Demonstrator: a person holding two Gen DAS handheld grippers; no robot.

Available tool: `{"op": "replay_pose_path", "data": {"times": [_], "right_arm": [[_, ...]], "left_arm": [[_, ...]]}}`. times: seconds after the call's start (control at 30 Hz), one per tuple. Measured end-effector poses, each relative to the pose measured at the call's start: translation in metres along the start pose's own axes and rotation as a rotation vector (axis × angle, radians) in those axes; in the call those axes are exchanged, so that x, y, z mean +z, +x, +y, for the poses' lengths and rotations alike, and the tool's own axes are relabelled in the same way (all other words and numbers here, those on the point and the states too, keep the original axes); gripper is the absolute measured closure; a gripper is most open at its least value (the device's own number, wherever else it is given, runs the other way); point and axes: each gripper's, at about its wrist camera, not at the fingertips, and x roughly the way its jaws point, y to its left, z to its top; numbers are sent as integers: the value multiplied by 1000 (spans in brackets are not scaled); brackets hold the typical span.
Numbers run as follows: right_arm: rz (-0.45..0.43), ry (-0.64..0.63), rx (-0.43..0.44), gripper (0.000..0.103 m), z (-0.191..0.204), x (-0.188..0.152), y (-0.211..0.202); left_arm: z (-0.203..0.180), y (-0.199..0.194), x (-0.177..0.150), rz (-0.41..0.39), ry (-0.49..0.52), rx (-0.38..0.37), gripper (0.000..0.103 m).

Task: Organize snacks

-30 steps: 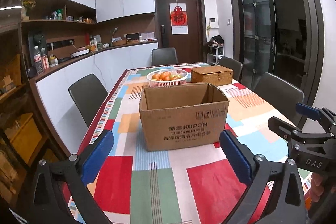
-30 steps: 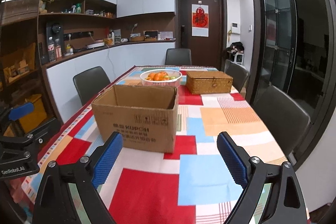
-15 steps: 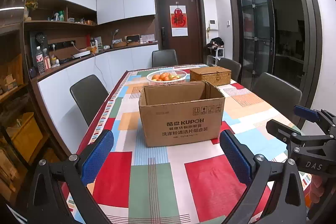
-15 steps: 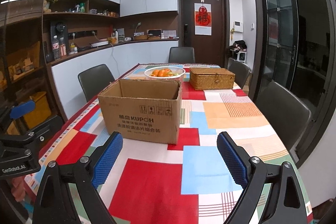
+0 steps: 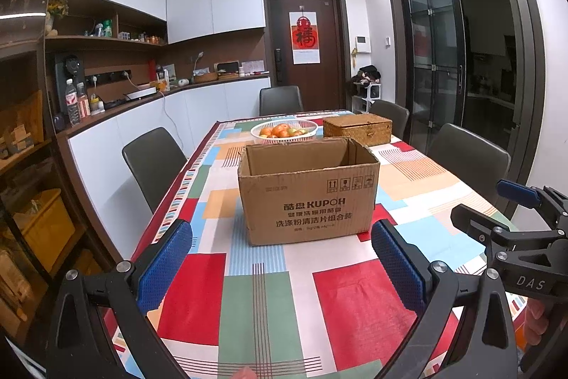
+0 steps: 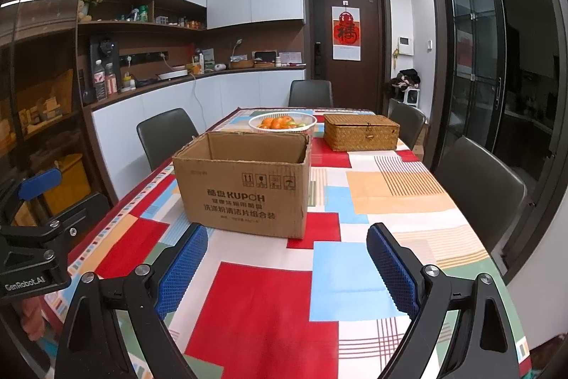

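Observation:
An open brown cardboard box printed KUPOH stands on the table with the colourful checked cloth; it also shows in the right wrist view. Its inside is hidden from both views. No snacks are visible. My left gripper is open and empty, held above the table's near end, short of the box. My right gripper is open and empty, likewise near the front edge. The right gripper's body shows at the right in the left wrist view.
A white basket of oranges and a lidded wicker box stand behind the cardboard box. Dark chairs line both sides of the table. A counter with bottles runs along the left wall.
Both grippers have pulled back and risen a little, so the cardboard box looks smaller and farther. Both stay open and empty.

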Motion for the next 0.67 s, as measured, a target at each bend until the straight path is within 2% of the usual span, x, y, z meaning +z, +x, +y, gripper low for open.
{"op": "replay_pose_path", "data": {"times": [0.67], "right_arm": [[17,-1,1,11,1,-5,-1]], "left_arm": [[3,-6,-7,12,-19,-2,0]]}}
